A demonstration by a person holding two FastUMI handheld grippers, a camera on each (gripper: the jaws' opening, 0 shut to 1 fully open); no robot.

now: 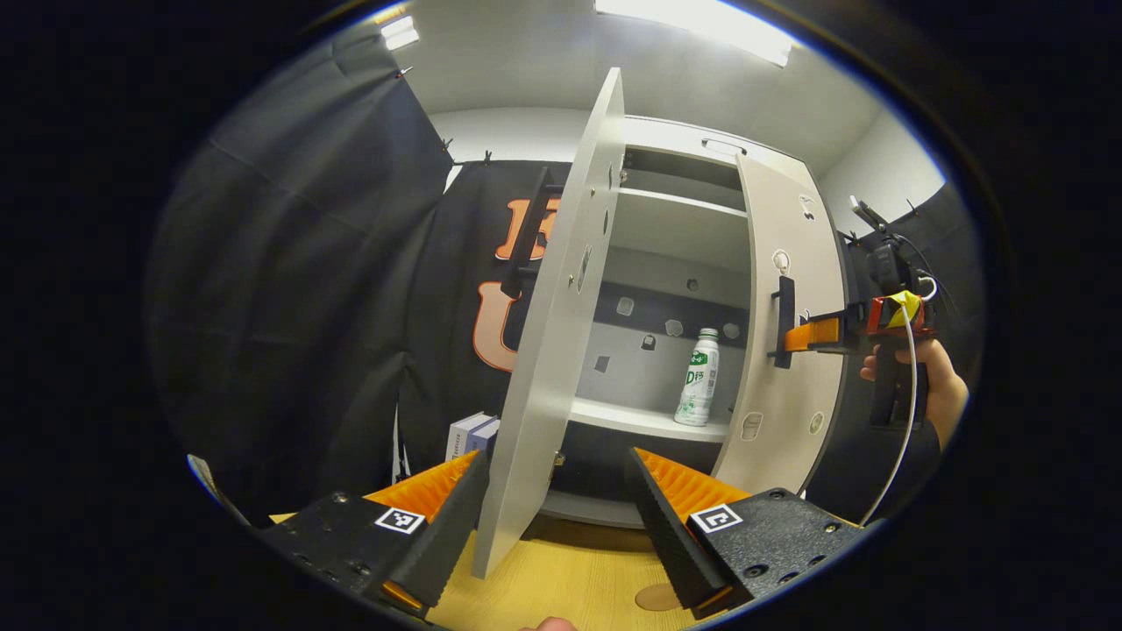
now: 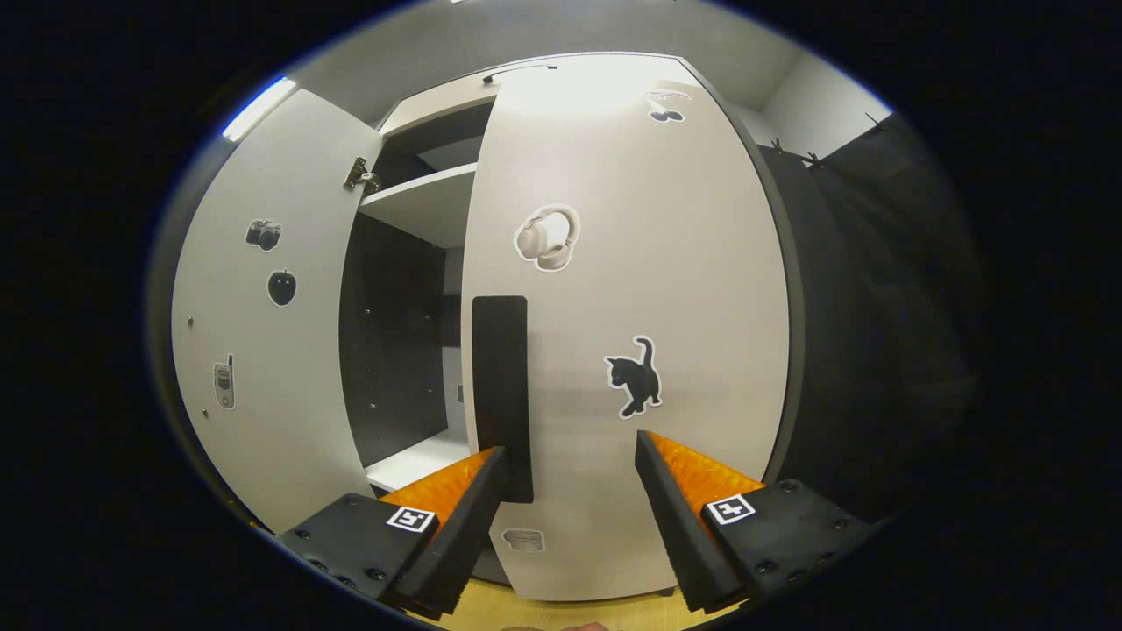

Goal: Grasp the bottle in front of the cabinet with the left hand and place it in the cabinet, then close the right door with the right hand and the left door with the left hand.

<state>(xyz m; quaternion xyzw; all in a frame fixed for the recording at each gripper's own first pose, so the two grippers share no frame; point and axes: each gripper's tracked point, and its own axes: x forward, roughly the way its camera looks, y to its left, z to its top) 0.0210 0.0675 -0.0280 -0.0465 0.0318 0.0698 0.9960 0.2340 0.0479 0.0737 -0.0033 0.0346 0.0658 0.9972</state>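
Observation:
The white bottle (image 1: 699, 377) with a green label stands upright on the cabinet's middle shelf (image 1: 644, 418). My left gripper (image 1: 561, 491) is open and holds nothing; it hangs low in front of the cabinet, and the edge of the open left door (image 1: 552, 324) rises between its fingers. The right door (image 1: 789, 350) is swung most of the way in. My right gripper (image 1: 802, 336), held by a hand (image 1: 942, 386), touches that door beside its black handle (image 1: 783, 320). In the right gripper view this gripper (image 2: 570, 464) is open against the right door (image 2: 631, 307), its left finger at the handle (image 2: 501, 394).
The cabinet stands on a wooden table (image 1: 561, 578). Small boxes (image 1: 469, 434) sit left of the cabinet, behind the left door. That open left door (image 2: 263, 350) carries stickers on its inner face. Black cloth walls close in both sides.

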